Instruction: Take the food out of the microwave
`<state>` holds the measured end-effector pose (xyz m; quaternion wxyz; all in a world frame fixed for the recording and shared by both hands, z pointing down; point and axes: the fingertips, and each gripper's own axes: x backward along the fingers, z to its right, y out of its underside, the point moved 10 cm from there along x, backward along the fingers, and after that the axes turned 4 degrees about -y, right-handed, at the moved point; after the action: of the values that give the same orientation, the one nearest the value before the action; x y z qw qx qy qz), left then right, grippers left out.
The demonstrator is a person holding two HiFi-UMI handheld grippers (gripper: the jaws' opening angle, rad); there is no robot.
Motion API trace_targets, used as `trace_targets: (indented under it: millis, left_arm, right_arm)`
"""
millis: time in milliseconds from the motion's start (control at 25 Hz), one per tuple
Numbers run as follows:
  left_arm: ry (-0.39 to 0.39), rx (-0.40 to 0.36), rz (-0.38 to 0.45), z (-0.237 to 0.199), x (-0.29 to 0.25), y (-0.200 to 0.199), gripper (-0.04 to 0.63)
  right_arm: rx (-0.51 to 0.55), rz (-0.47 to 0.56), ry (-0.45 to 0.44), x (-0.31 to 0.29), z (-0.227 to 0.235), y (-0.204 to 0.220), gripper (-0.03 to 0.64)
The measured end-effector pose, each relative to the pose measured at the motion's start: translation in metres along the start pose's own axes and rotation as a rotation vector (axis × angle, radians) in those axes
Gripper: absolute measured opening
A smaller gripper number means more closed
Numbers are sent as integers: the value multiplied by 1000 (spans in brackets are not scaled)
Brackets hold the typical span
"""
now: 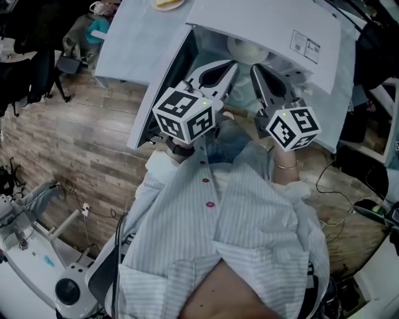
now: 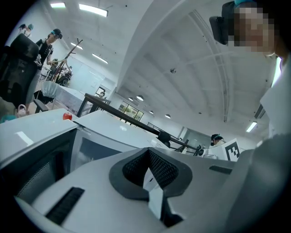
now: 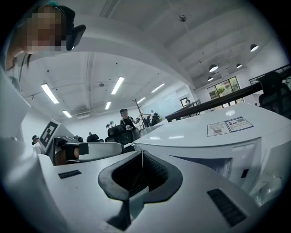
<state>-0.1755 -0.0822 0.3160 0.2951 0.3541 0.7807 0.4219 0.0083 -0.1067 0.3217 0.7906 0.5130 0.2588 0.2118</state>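
The white microwave point(image 1: 268, 25) stands in front of me with its door point(image 1: 163, 93) swung open to the left. Inside the cavity a round pale dish point(image 1: 247, 48) shows; I cannot make out what lies on it. My left gripper point(image 1: 233, 65) and right gripper point(image 1: 254, 68) point side by side at the opening, both shut with nothing between the jaws. In the left gripper view the shut left gripper point(image 2: 148, 152) faces past the microwave point(image 2: 50, 136). In the right gripper view the shut right gripper point(image 3: 142, 154) has the microwave point(image 3: 213, 136) at its right.
A plate with yellowish food point(image 1: 167, 4) sits on the white surface point(image 1: 134, 43) left of the microwave. A small red thing point(image 2: 67, 116) rests on a white top. Wood floor, chairs, cables and other people surround me.
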Motion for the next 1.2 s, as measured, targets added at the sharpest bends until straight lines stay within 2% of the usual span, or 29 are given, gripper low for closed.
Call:
trace_targets:
  millis: [320,600,960,1200]
  left_arm:
    - [9,11,-12,3,-30,-1,8]
    - [-21,47,-25,-1,-48,4,8]
    - [-69,85,-43,-12,-59,17,8]
    - [-92,137,-54,-25,-66,32,9]
  right_arm:
    - [-16,4,36,8,25,-5,34]
    - [-58,-14,44,10,44,3,34]
    - [-149,-40,56,3,62,21,35]
    - [-249,-48,72,-3,75,40,35]
